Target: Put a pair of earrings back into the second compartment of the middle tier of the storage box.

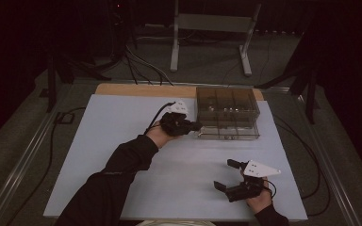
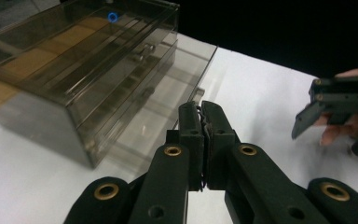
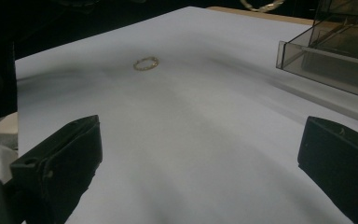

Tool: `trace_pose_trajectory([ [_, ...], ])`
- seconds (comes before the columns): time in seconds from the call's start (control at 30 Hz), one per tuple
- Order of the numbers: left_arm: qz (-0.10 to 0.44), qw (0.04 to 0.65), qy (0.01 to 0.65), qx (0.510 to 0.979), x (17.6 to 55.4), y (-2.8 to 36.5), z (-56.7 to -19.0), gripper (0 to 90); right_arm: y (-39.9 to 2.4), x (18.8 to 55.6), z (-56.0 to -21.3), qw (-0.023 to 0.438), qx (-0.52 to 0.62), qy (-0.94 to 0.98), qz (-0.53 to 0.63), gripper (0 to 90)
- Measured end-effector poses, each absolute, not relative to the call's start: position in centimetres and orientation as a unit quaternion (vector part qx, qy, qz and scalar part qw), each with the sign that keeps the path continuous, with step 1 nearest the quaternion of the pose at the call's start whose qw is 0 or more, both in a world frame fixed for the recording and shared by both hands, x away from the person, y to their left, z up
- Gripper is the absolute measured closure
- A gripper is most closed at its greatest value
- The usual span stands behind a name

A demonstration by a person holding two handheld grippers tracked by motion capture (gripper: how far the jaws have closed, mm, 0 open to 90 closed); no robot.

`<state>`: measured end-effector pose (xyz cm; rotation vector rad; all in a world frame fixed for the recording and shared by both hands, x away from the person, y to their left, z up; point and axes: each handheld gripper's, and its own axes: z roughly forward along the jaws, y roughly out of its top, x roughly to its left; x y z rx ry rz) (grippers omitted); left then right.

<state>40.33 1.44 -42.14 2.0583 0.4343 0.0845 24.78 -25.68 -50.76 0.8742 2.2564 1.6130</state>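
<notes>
A smoky clear drawer box (image 1: 227,112) stands at the back right of the white table top. Its bottom drawer (image 1: 229,135) is pulled out a little toward me. My left gripper (image 1: 197,126) is shut, its tips at the left front corner of that drawer; I cannot tell if they touch it. In the left gripper view the closed fingertips (image 2: 192,122) sit just before the open drawer (image 2: 177,98). My right gripper (image 1: 227,174) hovers open near the front right. A small gold ring (image 3: 146,63) lies on the white surface ahead of it.
The white sheet (image 1: 122,155) covers a wooden table whose bare strip (image 1: 141,89) shows at the back. Cables (image 1: 52,155) trail off the left side. A metal stand (image 1: 212,33) is on the floor beyond. A pale chain-like loop (image 3: 261,5) lies at the far edge.
</notes>
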Motion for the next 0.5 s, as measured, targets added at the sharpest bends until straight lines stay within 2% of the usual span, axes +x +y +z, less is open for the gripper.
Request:
trace_pose_trajectory([
  [0.5, 0.028, 0.499, 0.174, 0.849, 42.6, -3.9, -43.1, 89.6, -25.8, 24.7, -50.7, 0.117, 0.298, 0.769, 0.553, 0.0],
])
